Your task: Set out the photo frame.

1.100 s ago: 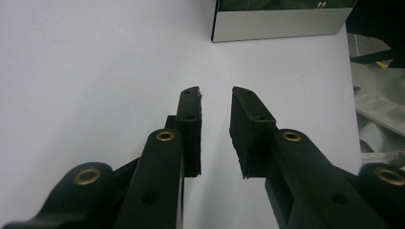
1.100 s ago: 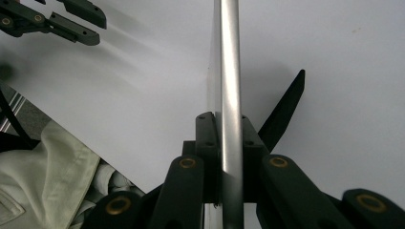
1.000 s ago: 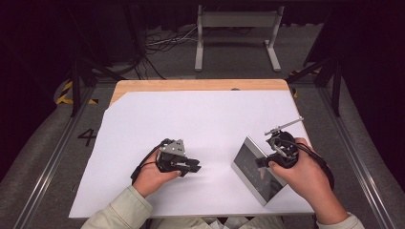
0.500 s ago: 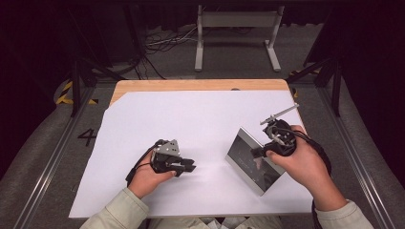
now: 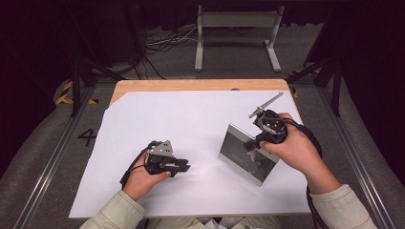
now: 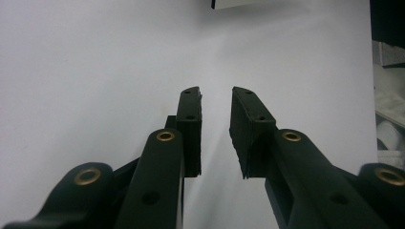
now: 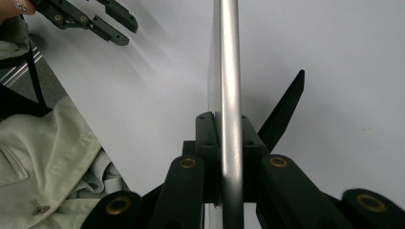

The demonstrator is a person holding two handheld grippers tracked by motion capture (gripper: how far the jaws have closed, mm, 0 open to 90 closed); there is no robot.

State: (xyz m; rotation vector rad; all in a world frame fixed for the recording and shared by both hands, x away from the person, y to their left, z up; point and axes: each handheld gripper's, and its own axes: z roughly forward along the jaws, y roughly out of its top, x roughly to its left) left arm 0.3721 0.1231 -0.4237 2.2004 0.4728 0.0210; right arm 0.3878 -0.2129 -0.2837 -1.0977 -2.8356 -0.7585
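A silver-edged picture frame [image 5: 246, 156] with a dark glossy face stands tilted on the right of the white sheet [image 5: 181, 119]. My right gripper [image 5: 254, 144] is shut on its upper edge. In the right gripper view the jaws clamp the frame's silver rim [image 7: 229, 67] at my right gripper [image 7: 228, 125], and the frame's black back stand [image 7: 282, 110] juts out to the right. My left gripper [image 5: 184, 167] rests low at the left front, open with a narrow gap and nothing in it. The left gripper [image 6: 216, 95] points across bare sheet toward a corner of the frame [image 6: 243, 4].
The white sheet covers a wooden table [image 5: 191, 85] whose far edge shows. A metal stand [image 5: 236, 28] and cables lie on the floor beyond. The left gripper [image 7: 102, 21] and a pale sleeve [image 7: 47, 157] appear at the left of the right gripper view.
The right hand has carried the frame a little farther from the person and leftward, slightly higher. The left hand has stayed nearly where it was.
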